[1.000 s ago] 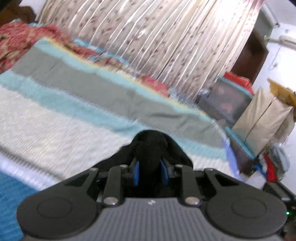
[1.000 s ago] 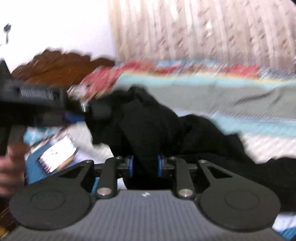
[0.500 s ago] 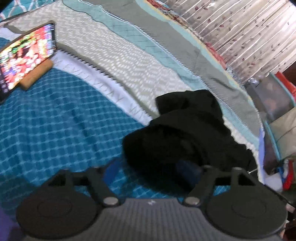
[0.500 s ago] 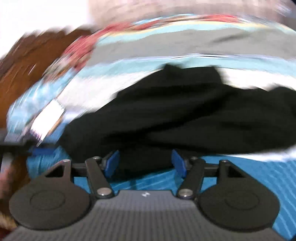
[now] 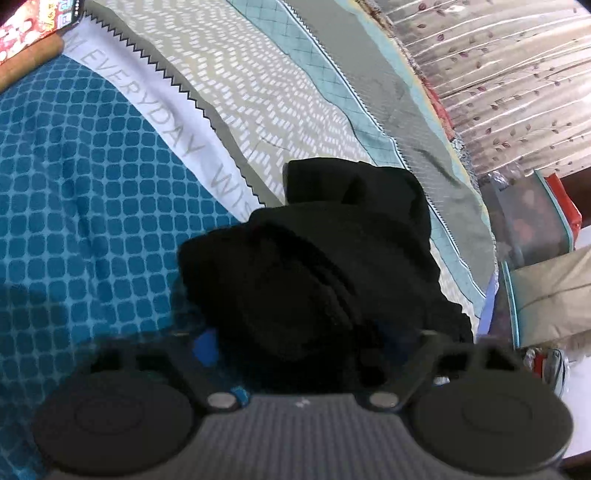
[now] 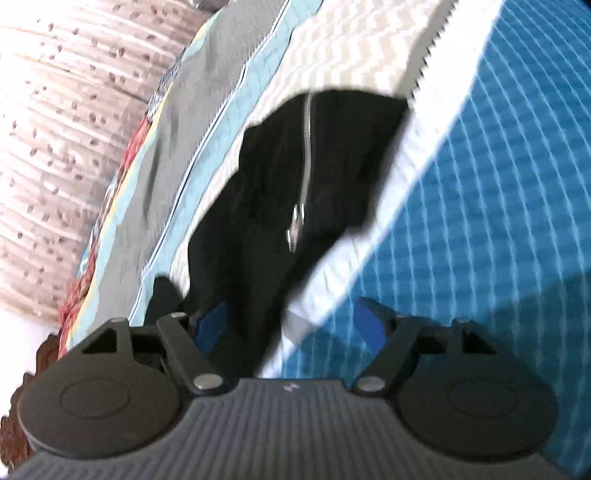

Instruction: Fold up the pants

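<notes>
Left wrist view is showing my left gripper (image 5: 295, 343) with its jaws spread wide and clamping nothing; the black pants (image 5: 325, 266) are lying bunched in a heap on the bedspread (image 5: 92, 206), and the near end of the heap is bulging into the gap between my fingers. My blue left pad (image 5: 207, 345) is just peeking out beside the cloth, while the other pad is lying in dark shadow against the fabric and I am having trouble making it out. How the pants are layered is hard to read, since the folds are merging into one black mass. A phone (image 5: 37, 22) with a lit screen is being cut off at the top left corner. Beyond the bed, a flowered curtain (image 5: 517, 81) is hanging, and storage boxes (image 5: 532, 218) are standing below it, partly hidden by the mattress edge.

Right wrist view is blurring badly with motion. My right gripper (image 6: 291, 317) is also standing released, gripping nothing, both blue pads (image 6: 365, 321) showing. The pants (image 6: 303, 184) are stretching away from my left finger across the pale stripes, a silver zipper (image 6: 304, 158) running down them, and their near end is slipping out of sight behind my gripper body.
</notes>
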### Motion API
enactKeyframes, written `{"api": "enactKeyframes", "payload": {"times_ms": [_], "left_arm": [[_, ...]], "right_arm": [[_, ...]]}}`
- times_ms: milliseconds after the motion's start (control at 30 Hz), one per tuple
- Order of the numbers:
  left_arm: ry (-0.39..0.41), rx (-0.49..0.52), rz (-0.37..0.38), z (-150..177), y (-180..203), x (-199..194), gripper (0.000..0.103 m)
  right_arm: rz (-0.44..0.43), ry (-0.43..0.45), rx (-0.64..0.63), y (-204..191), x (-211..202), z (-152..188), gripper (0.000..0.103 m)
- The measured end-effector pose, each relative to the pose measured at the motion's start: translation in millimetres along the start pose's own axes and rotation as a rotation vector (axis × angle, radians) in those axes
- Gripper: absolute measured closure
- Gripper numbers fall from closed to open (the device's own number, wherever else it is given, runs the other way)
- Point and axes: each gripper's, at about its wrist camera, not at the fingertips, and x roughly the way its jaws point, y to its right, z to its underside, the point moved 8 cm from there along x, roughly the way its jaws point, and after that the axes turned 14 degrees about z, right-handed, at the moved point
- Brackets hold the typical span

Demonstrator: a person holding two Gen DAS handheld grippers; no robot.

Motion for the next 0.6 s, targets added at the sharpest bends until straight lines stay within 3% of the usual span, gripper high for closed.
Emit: {"api": "enactKeyframes", "payload": {"times_ms": [33,67,100,167,233,367,467,533,600], "left_arm": [[-0.013,0.003,0.002,-4,0,4,0.067],[-0.019,0.005,0.005,-8,2,7,0.077],[-0.02,0.018,0.006,-14,6,10,0.091],[-0.003,0.087,-0.002,-34,20,11,0.096],[0.044,0.179,-0.002,-61,45,8,0.096],[0.149,0.291,0.107,-103,110,-9,0.096],[0.206,0.422,0.194,-99,152,-33,0.096],[0.179,0.456,0.219,-81,155,-40,0.096],[0.126,0.461,0.19,-58,140,-40,0.096]], "right_arm": [[0.011,0.008,-0.02,-9,7,-5,0.031],[0.022,0.003,-0.044,-18,15,-9,0.056],[0.039,-0.011,-0.068,-27,21,-10,0.097],[0.061,0.019,-0.101,-49,24,-24,0.098],[0.033,0.111,-0.153,-70,10,-51,0.098],[-0.065,0.293,-0.155,-124,-43,-114,0.098],[-0.111,0.393,-0.156,-129,-84,-141,0.098],[-0.12,0.435,-0.163,-117,-104,-147,0.098],[-0.083,0.431,-0.168,-97,-107,-141,0.098]]}}
